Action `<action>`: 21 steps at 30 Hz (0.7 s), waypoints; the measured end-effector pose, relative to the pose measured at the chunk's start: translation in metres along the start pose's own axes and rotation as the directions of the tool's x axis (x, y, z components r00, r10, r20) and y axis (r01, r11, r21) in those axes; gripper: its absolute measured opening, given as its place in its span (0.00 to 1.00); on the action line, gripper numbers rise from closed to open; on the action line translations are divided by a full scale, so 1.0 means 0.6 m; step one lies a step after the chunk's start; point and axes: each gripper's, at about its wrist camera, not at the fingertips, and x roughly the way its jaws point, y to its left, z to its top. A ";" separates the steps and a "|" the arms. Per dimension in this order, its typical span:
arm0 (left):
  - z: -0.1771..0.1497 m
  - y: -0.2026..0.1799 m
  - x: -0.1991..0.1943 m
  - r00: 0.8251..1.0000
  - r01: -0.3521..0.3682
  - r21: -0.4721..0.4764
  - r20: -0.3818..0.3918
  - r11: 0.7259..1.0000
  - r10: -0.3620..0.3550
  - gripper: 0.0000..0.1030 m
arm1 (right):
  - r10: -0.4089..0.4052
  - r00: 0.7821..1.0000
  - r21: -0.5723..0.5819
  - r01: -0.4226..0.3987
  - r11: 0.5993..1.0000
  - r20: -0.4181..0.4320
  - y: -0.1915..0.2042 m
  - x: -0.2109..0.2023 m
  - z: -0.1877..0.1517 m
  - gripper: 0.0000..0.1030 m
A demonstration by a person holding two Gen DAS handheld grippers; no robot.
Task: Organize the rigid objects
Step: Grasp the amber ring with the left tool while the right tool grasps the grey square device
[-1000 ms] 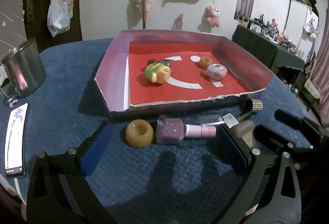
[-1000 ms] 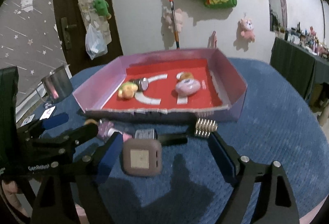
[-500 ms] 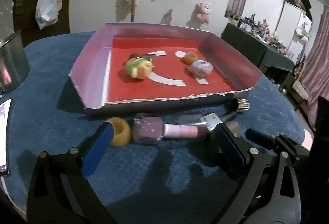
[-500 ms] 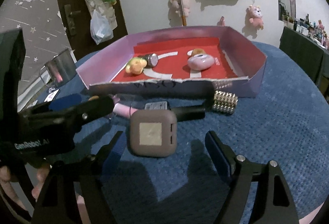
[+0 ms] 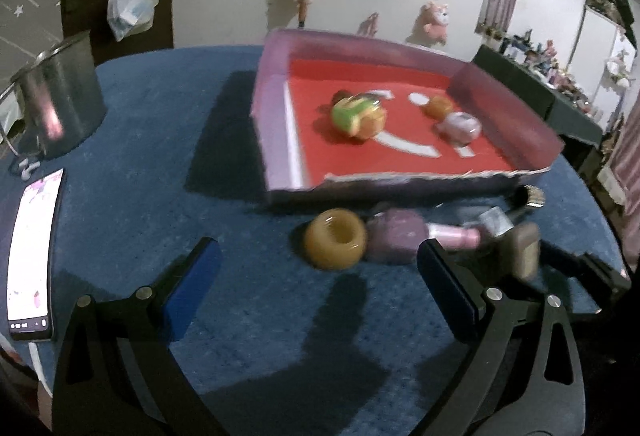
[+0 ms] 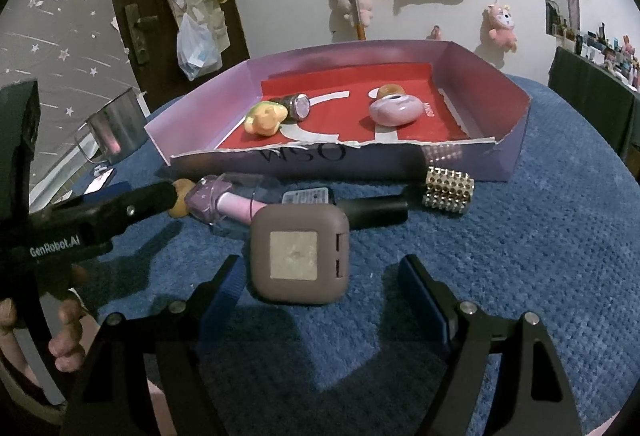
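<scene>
An amber ring (image 5: 335,244) lies on the blue cloth in front of the pink tray (image 5: 272,139), touching a purple bottle (image 5: 394,240) with a pink cap. My left gripper (image 5: 316,284) hovers just short of the ring, its jaws closing with nothing between the pads. In the right wrist view, a mauve square box (image 6: 300,254) lies flat just ahead of my open right gripper (image 6: 324,296), in line with the gap and touching neither pad. Behind it lies a black-handled rhinestone roller (image 6: 448,189). The bottle (image 6: 216,195) is partly hidden behind a left-gripper finger (image 6: 132,209).
The tray (image 6: 512,151) holds a green-and-orange toy (image 5: 358,113), a small amber ring (image 5: 439,107), a lilac round piece (image 6: 394,109) and a silver-capped item (image 6: 298,105). A metal mug (image 5: 60,103) and a phone (image 5: 32,252) are at the far left. A hand (image 6: 64,340) grips the left tool.
The left gripper has swung left, so the ring and bottle now sit right of centre, and its jaws have narrowed a little. The right gripper has sunk closer to the square box.
</scene>
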 end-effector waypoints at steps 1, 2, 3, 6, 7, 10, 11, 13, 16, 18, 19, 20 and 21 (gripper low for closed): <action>-0.001 0.002 0.006 1.000 -0.007 -0.005 -0.010 1.000 0.007 0.91 | -0.003 1.000 -0.003 0.003 1.000 0.001 0.000 0.001 0.001 0.79; -0.002 0.004 0.010 1.000 -0.008 -0.006 -0.016 1.000 0.008 0.89 | -0.006 1.000 -0.005 0.006 1.000 0.000 0.002 0.003 0.001 0.78; -0.004 0.005 0.015 1.000 -0.012 -0.004 -0.022 1.000 0.012 0.89 | -0.010 1.000 -0.009 0.010 1.000 0.001 0.003 0.003 0.002 0.78; -0.006 0.002 0.028 0.998 -0.056 0.024 -0.029 0.998 0.056 0.86 | -0.025 1.000 -0.026 0.025 0.999 -0.001 0.006 0.006 0.003 0.76; -0.004 0.001 0.030 0.998 -0.062 0.030 -0.030 0.998 0.063 0.86 | -0.027 1.000 -0.027 0.027 0.999 0.000 0.006 0.007 0.003 0.75; -0.001 -0.003 0.034 0.997 -0.069 0.034 -0.033 0.997 0.070 0.85 | -0.032 0.999 -0.029 0.032 0.999 0.001 0.008 0.010 0.004 0.73; -0.001 -0.004 0.035 0.997 -0.075 0.035 -0.033 0.997 0.076 0.85 | -0.033 0.999 -0.032 0.033 0.999 0.001 0.010 0.011 0.004 0.71; 0.000 -0.011 0.037 0.996 -0.086 0.046 -0.035 0.995 0.087 0.80 | -0.035 0.999 -0.039 0.035 0.999 0.002 0.015 0.014 0.006 0.66; 0.000 -0.023 0.036 0.995 -0.091 0.071 -0.026 0.993 0.093 0.57 | -0.036 0.999 -0.050 0.036 0.998 -0.001 0.022 0.019 0.009 0.58; 0.001 -0.029 0.035 0.997 -0.075 0.075 -0.024 0.994 0.077 0.41 | -0.021 1.000 -0.056 0.021 0.998 -0.004 0.027 0.019 0.009 0.52; 0.001 -0.030 0.034 0.997 -0.078 0.076 -0.020 0.994 0.080 0.39 | -0.019 1.000 -0.058 0.019 0.998 -0.006 0.028 0.018 0.008 0.52; 0.001 -0.030 0.033 0.997 -0.080 0.076 -0.018 0.994 0.081 0.35 | -0.020 1.000 -0.062 0.020 0.998 -0.008 0.029 0.018 0.008 0.52; 0.000 -0.029 0.032 0.997 -0.073 0.072 -0.018 0.995 0.075 0.35 | -0.018 1.000 -0.061 0.017 0.998 -0.008 0.028 0.017 0.007 0.52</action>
